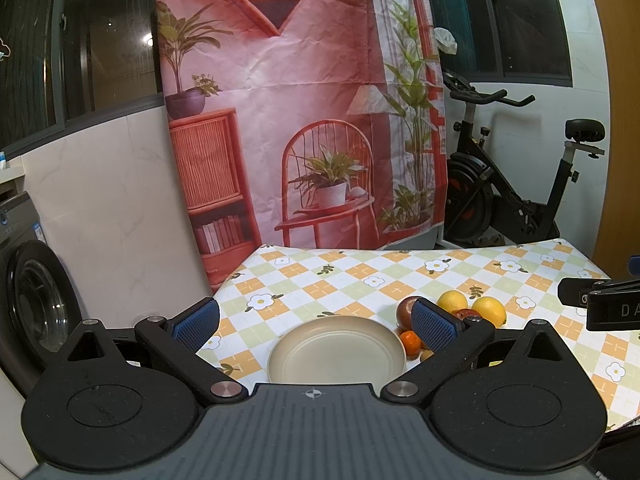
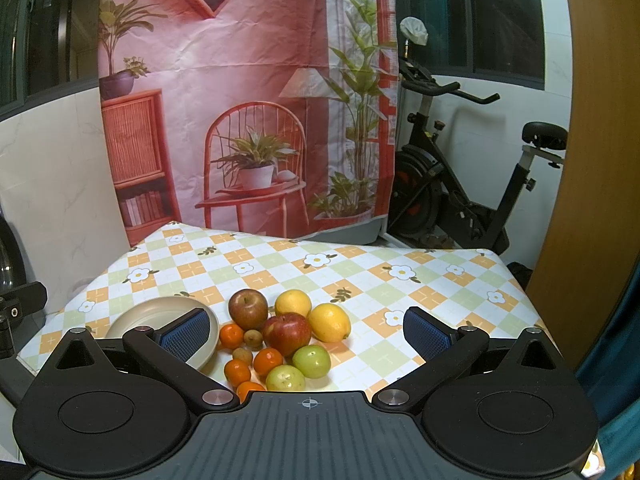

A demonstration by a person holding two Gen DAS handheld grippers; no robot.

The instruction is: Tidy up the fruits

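A beige plate lies empty on the checked tablecloth, between the fingers of my open left gripper. In the right wrist view the plate is at the left, with a heap of fruit beside it: two red apples, two lemons, two green apples, several mandarins and two small brown fruits. My right gripper is open and empty, held above the heap. Part of the heap shows behind the left gripper's right finger.
The table has a flowered, checked cloth and ends at the left near a washing machine. A printed backdrop hangs behind it, and an exercise bike stands at the back right. The right gripper's body shows at the left view's right edge.
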